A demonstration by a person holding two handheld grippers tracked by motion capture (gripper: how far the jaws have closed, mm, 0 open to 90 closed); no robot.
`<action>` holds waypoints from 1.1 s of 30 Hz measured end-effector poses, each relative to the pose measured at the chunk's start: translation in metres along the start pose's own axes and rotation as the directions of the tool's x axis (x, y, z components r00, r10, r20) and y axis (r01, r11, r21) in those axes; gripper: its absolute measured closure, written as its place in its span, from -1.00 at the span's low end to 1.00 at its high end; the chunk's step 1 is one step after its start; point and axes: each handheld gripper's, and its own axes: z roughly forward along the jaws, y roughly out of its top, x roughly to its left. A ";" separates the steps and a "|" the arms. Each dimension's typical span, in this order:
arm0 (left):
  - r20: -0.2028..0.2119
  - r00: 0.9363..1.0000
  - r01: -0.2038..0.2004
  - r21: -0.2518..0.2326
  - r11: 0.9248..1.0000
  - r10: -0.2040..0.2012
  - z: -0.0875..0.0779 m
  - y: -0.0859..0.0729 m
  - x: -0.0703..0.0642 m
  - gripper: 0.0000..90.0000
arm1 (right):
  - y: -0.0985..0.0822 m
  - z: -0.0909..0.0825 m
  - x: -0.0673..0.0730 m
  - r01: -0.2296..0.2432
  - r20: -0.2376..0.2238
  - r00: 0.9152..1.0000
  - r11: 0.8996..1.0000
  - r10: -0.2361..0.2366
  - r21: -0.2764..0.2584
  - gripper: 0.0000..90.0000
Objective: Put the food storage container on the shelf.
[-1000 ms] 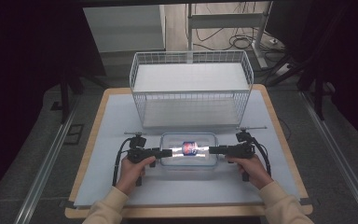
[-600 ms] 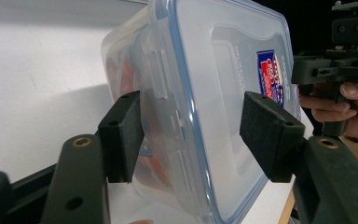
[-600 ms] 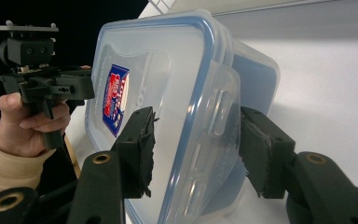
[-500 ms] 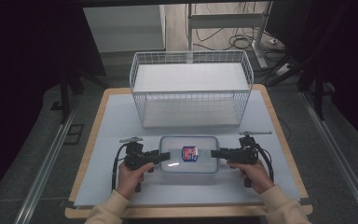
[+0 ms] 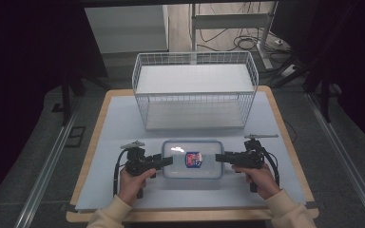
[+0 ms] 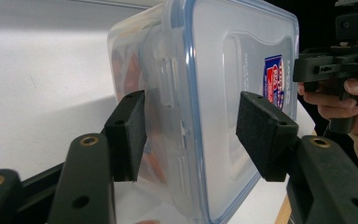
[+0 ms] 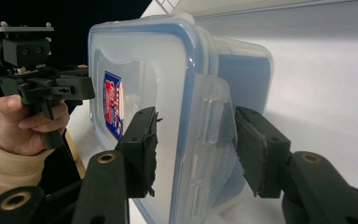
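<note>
While level, each hand-held gripper [image 5: 167,160] [image 5: 219,157] flanks the container [image 5: 192,159].

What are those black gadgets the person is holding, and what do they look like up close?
They are two hand-held grippers. The left gripper and right gripper are matte black, each with two blocky jaws on bolted bars with brass-coloured holes. A black cable loops from each, and a grey three-cornered plate sits on top. The person wears cream-coloured long sleeves.

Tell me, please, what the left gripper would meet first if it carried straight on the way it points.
The clear lidded container: its end with the latch already sits between the left gripper's jaws.
</note>
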 end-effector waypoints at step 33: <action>-0.009 0.999 -0.052 -0.078 0.996 0.051 -0.015 0.010 -0.016 0.00 | 0.009 -0.014 0.022 0.140 0.017 0.990 0.988 -0.139 -0.073 0.14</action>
